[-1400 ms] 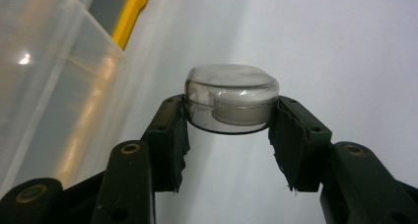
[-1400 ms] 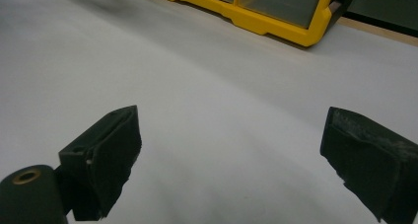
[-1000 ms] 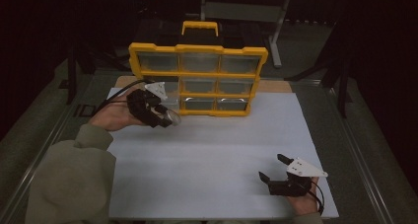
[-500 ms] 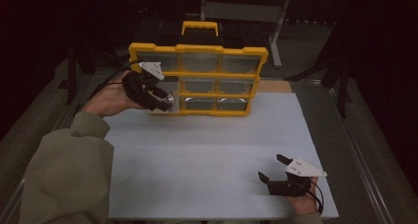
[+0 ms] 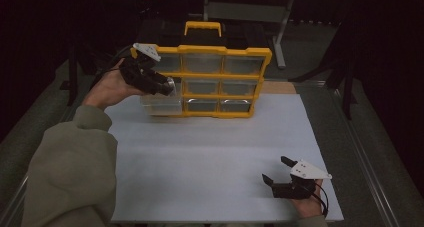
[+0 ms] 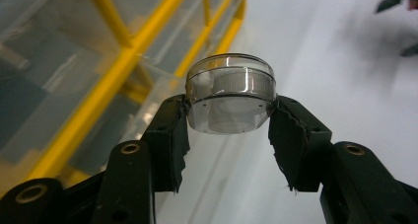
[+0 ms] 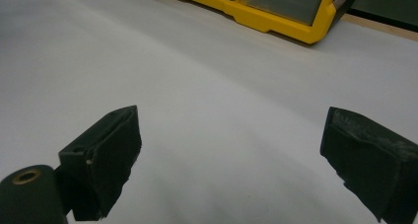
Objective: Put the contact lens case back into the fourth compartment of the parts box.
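A: Entry. Your left gripper (image 6: 229,116) is clenched on a small clear round container (image 6: 230,93), the pads pressing its two sides. There seems to be a roll of something pale inside; I can't tell what.

B: Where is it against the yellow drawer cabinet (image 5: 202,50)?

A: Held in the air in front of the cabinet's left column, about level with the middle row. Compared with a second ago, you have lifted it up and in toward the cabinet face; then it was lower, just off the bottom left corner. The grip has not changed.

B: And the drawers?

A: One clear drawer (image 5: 161,105) at the bottom left stands pulled out toward you, directly under the container. The others look shut.

B: So what does the lift mean?

A: My judgement: you are carrying the container to a drawer. The open one is the likely target, but you are now above it, so either a drop from above or a higher drawer is intended. Can't settle which.

B: Your right gripper (image 5: 280,171)?

A: Resting at the near right of the white table (image 5: 210,162), jaws apart, nothing between them, same spot as before.
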A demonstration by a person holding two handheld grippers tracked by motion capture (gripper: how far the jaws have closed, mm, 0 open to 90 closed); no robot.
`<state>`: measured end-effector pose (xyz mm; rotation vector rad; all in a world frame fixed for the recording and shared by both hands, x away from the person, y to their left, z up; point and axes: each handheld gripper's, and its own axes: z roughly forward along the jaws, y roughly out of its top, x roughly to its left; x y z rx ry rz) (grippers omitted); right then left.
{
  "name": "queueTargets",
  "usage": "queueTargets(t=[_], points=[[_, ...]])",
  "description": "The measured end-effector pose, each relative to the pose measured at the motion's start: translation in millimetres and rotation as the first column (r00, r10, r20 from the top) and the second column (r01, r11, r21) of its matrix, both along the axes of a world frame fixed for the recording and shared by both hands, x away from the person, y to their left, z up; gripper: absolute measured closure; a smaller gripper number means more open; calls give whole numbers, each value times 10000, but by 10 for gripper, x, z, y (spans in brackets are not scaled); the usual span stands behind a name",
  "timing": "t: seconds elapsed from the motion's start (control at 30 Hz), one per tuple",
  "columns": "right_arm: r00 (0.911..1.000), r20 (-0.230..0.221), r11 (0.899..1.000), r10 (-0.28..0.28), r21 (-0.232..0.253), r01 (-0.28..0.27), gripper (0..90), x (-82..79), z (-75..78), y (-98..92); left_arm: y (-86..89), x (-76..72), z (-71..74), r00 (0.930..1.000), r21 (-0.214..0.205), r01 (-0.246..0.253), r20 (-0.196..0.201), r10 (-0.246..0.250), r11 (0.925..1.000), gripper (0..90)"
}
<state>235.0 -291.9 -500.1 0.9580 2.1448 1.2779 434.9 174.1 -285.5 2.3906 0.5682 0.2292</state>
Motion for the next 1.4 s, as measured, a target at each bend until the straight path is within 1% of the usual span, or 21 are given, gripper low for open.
queueTargets(t=[0.03, 0.13, 0.27, 0.33, 0.4, 0.53, 0.6, 0.8, 0.87, 0.93, 1.0, 1.17, 1.23, 1.3, 1.33, 1.37, 1.4], points=[[10000, 0, 10000, 0, 0, 0, 77, 0, 0, 0, 0, 0, 0, 10000, 0, 0, 0, 0, 10000, 503], [10000, 15, 10000, -13, 1, 13, 77, 0, 1, -1, 6, 47, -33, 9994, 74, -341, 42, 341, 9994, 503], [10000, 6, 10000, -11, 5, 11, 77, 0, 1, -3, -3, 72, -64, 9990, 211, -450, 3, 450, 9988, 503], [10000, 12, 10000, -12, 0, 12, 77, 0, 1, -2, -14, 87, -87, 9984, 358, -571, 28, 570, 9977, 503], [10000, 19, 10000, -8, 5, 8, 77, 0, 2, -4, -23, 95, -108, 9977, 324, -677, -36, 679, 9972, 503], [10000, 18, 10000, -29, 23, 29, 77, -2, 3, -5, -32, 119, -138, 9960, 456, -897, 11, 897, 9949, 503], [10000, 14, 10000, -34, 29, 34, 77, -3, 4, -5, -33, 125, -145, 9958, 499, -913, 29, 912, 9946, 502], [10000, 13, 10000, -37, 26, 37, 77, -4, 4, -4, -24, 144, -178, 9934, 514, -1146, -10, 1148, 9921, 502], [10000, 0, 10000, -27, 30, 27, 77, -4, 4, -3, -9, 155, -194, 9918, 419, -1274, -42, 1277, 9910, 502], [10000, 3, 10000, -23, 31, 23, 77, -5, 4, -4, -10, 156, -203, 9912, 370, -1319, -80, 1323, 9906, 502], [10000, -1, 10000, -28, 24, 28, 77, -4, 4, -3, -19, 160, -217, 9914, 492, -1301, -100, 1308, 9903, 502], [10000, -6, 10000, -33, 12, 33, 77, -4, 3, -3, -41, 170, -243, 9910, 472, -1314, -197, 1324, 9902, 502], [10000, -6, 10000, -40, 13, 40, 77, -5, 4, -4, -46, 172, -251, 9918, 531, -1247, -222, 1260, 9908, 501], [10000, -3, 10000, -38, 4, 38, 77, -4, 4, -2, -48, 172, -262, 9905, 550, -1341, -228, 1355, 9894, 501], [10000, -5, 10000, -25, 9, 25, 77, -5, 3, -1, -44, 175, -268, 9901, 504, -1360, -293, 1376, 9894, 500], [10000, -6, 10000, -29, 13, 29, 77, -5, 3, -2, -37, 177, -271, 9899, 436, -1362, -337, 1378, 9897, 455], [10000, -6, 10000, -29, 13, 29, 77, -5, 3, -2, -32, 177, -272, 9897, 329, -1369, -378, 1381, 9900, 455]])
